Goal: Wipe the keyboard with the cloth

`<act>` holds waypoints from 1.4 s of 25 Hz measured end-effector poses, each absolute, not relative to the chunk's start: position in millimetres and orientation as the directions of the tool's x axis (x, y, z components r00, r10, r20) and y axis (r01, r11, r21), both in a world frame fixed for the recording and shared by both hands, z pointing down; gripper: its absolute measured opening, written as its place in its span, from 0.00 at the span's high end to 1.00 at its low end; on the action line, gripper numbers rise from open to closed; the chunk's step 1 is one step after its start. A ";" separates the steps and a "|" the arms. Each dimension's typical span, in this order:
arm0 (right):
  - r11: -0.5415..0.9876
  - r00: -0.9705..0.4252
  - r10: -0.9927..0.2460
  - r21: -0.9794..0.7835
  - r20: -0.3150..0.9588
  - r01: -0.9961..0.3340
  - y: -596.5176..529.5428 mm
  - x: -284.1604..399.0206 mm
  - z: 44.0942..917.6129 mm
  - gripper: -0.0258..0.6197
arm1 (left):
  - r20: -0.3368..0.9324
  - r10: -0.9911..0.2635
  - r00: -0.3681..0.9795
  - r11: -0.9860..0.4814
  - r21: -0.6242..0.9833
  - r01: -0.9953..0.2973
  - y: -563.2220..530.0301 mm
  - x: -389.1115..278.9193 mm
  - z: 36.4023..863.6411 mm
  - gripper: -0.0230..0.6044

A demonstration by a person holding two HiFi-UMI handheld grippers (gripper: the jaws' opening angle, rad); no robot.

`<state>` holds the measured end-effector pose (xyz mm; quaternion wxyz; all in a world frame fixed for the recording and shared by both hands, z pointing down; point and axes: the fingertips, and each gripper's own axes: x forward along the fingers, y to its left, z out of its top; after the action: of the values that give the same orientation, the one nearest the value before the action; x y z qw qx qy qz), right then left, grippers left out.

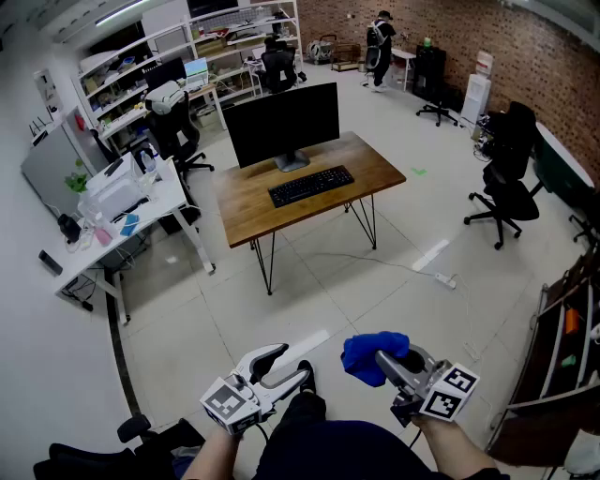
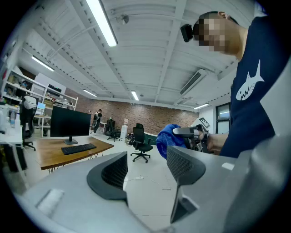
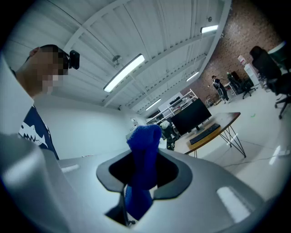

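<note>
Cloth (image 1: 373, 357) in R claw (image 1: 386, 362); L claw (image 1: 285, 367) agape, empty; keyboard (image 1: 311, 186) well apart.

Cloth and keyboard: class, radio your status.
Right gripper shut on cloth. Left gripper open, empty. Keyboard on far desk; power strip on floor between.

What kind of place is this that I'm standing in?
Most likely an open-plan office or lab workspace. A wooden desk carries a monitor and keyboard, rolling office chairs stand around the floor, and stocked shelves run along the far side near a brick wall.
</note>
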<state>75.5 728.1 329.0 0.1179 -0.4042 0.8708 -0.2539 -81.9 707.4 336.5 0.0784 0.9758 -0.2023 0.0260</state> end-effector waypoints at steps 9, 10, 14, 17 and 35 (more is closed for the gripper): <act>0.508 -0.614 -0.789 -0.536 0.025 -0.674 563.9 76.1 335.0 0.79 | 0.094 -0.340 0.936 -0.924 0.150 -0.351 534.5 -76.8 354.8 0.55; 0.500 -0.612 -0.790 -0.539 0.037 -0.678 542.2 74.9 336.4 0.79 | 0.088 -0.332 0.939 -0.928 0.148 -0.342 511.2 -76.5 351.0 0.55; 0.480 -0.598 -0.800 -0.540 0.054 -0.691 461.1 67.3 337.5 0.79 | 0.092 -0.307 0.947 -0.939 0.134 -0.318 424.8 -84.0 348.1 0.55; 0.475 -0.584 -0.810 -0.539 0.040 -0.695 409.9 66.8 332.2 0.79 | 0.098 -0.311 0.945 -0.941 0.111 -0.321 371.1 -88.7 345.2 0.55; 0.500 -0.689 -0.708 -0.577 0.157 -0.646 120.6 154.1 391.4 0.79 | 0.301 -0.494 0.815 -0.810 0.181 -0.558 129.2 -41.1 442.4 0.55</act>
<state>154.1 120.6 391.4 0.0500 -0.3914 0.8646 -0.3110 -41.1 129.2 442.4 0.1318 0.9436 -0.2788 0.1207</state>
